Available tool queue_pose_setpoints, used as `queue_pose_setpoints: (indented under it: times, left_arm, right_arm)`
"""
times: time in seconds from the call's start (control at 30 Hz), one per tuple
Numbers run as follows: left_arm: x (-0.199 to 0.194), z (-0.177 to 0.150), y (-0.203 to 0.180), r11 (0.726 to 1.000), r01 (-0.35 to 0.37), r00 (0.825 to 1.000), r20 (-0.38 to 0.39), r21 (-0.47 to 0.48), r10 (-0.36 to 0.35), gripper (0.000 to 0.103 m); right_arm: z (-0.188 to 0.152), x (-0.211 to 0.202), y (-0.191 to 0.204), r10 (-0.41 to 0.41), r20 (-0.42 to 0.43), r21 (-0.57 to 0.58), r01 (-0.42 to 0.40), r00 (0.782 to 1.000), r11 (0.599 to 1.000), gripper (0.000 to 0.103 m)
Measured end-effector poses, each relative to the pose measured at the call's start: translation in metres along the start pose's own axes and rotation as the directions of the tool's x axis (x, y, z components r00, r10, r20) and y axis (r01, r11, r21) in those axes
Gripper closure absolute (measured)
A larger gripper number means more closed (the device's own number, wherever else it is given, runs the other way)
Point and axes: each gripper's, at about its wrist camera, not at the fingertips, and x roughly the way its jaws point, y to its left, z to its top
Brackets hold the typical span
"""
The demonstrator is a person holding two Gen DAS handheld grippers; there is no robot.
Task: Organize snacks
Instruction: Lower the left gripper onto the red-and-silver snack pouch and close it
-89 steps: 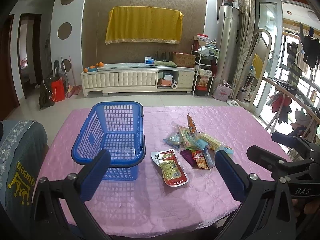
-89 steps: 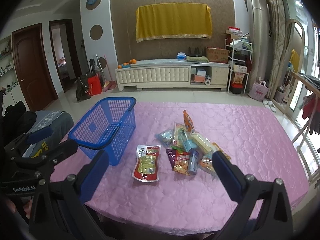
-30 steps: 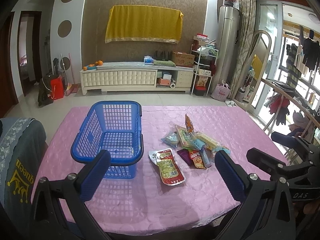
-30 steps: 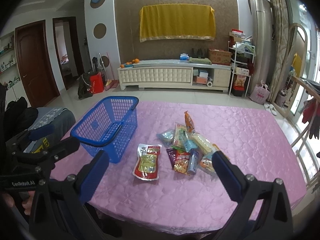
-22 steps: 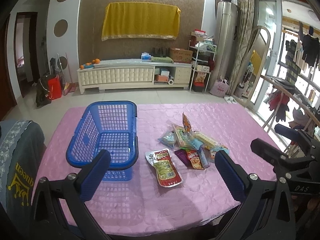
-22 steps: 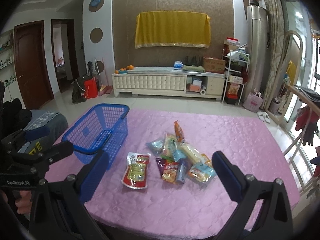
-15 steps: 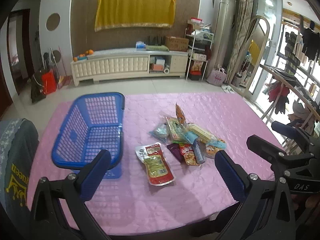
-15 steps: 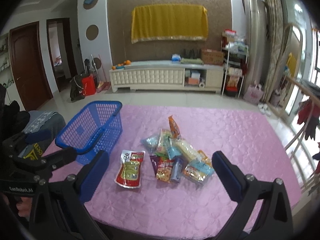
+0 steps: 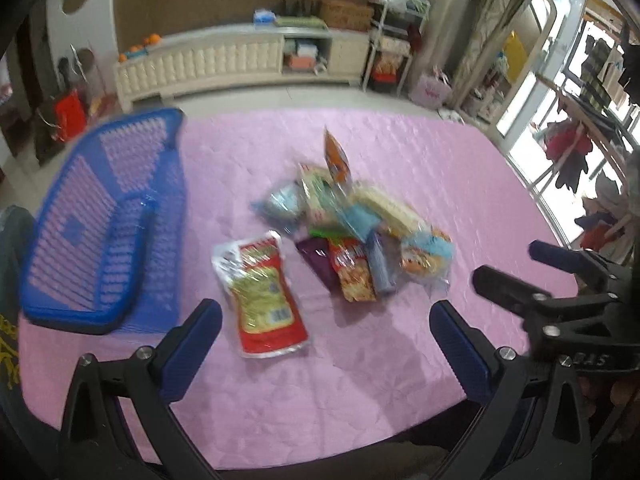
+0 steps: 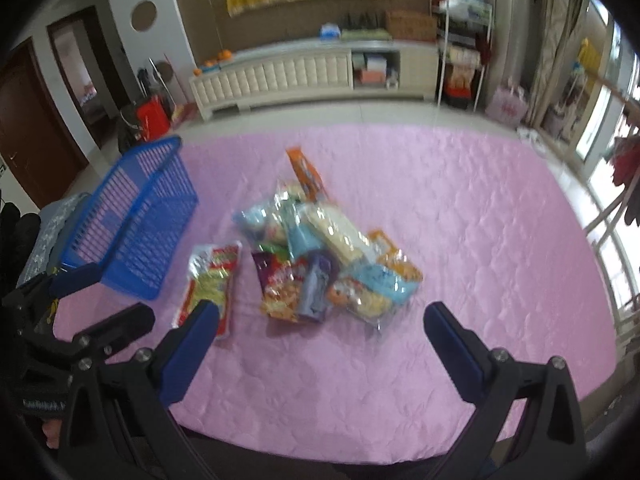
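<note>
Both grippers, left (image 9: pixel 326 346) and right (image 10: pixel 318 340), hover with fingers spread wide and holding nothing above the pink counter (image 10: pixel 480 220), where the snacks (image 10: pixel 320 256) sit heaped beside the blue basket (image 9: pixel 100 220), likely their destination.

blue lattice basket (image 9: pixel 100 220); pink quilted tablecloth (image 9: pixel 440 184)
</note>
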Motion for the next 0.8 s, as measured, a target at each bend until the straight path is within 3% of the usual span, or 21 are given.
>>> queue_pose_setpoints:
  times: [0.13,0.27,0.43,0.6,0.8]
  left_arm:
    - [0.026,0.0,0.002,1.0,-0.003,0.998,-0.069,-0.019,0.002,0.0]
    - [0.048,0.003,0.011,0.998,-0.053,0.992,-0.119,-0.032,0.049,0.0]
    - [0.077,0.006,0.026,0.994,-0.081,0.981,-0.184,-0.071,0.066,0.0]
    - [0.102,0.01,0.032,0.99,-0.143,0.969,-0.203,-0.004,0.14,0.0]
    - [0.124,0.01,0.049,0.989,-0.149,0.962,-0.233,-0.011,0.142,0.0]
  right_arm:
    - [0.0,0.027,-0.007,0.003,-0.098,0.029,0.0,0.995,1.0,0.0]
    - [0.003,0.048,-0.014,0.011,-0.143,0.054,-0.003,0.99,0.999,0.0]
    - [0.006,0.068,-0.016,-0.004,-0.175,0.07,0.017,0.985,0.997,0.0]
    - [0.005,0.083,-0.018,-0.002,-0.205,0.081,0.019,0.979,0.997,0.0]
    - [0.004,0.094,-0.017,0.007,-0.212,0.081,0.01,0.977,0.997,0.0]
